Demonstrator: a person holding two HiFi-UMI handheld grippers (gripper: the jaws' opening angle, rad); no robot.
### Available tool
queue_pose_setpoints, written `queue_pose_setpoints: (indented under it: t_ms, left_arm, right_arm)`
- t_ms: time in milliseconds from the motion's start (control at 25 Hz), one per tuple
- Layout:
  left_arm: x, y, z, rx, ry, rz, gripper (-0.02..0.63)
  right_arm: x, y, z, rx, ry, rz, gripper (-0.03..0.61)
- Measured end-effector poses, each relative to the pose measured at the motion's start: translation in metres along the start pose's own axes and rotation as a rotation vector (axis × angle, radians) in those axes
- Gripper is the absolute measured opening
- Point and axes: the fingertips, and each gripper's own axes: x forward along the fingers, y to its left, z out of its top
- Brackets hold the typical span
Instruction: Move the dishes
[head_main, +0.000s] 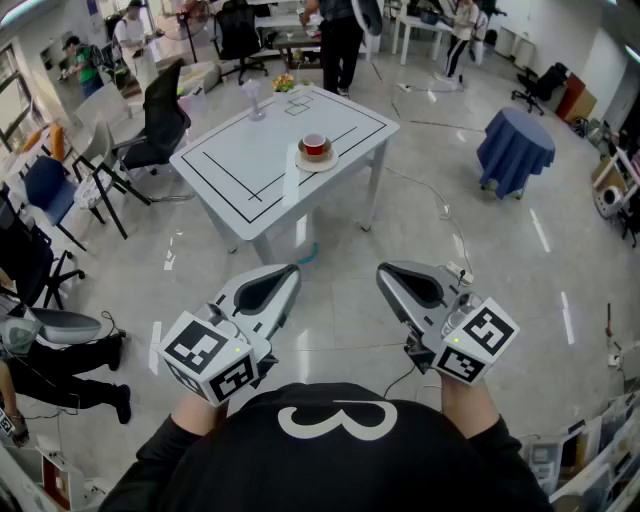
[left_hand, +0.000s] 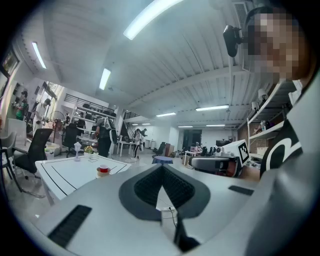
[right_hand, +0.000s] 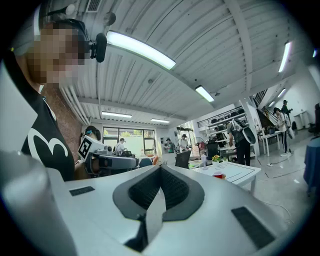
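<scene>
A person in a black shirt holds the left gripper (head_main: 290, 270) and the right gripper (head_main: 384, 270) side by side above the floor, each pair of jaws pressed together on nothing; ahead, well apart from both, a red cup (head_main: 314, 145) sits on a plate (head_main: 318, 162) near one edge of the white table (head_main: 250, 150); a clear glass (head_main: 254, 100) stands farther back.
</scene>
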Motion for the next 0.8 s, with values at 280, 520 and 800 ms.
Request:
queue_pose_setpoints:
  t_ms: [280, 520, 800]
  left_arm:
    - [0.007, -0.012, 0.002, 0.009, 0.0, -0.004, 0.0]
    - [0.009, -0.02, 0.0, 0.019, 0.007, -0.015, 0.0]
    - [0.013, -0.01, -0.005, -0.001, 0.009, -0.019, -0.001]
  right_arm:
    - [-0.014, 0.001, 0.001, -0.027, 0.025, -0.001, 0.008]
    - [-0.024, 0.0, 0.003, -0.008, 0.003, -0.001, 0.006]
    - [-0.022, -0.012, 0.005, -0.017, -0.012, -0.037, 0.152]
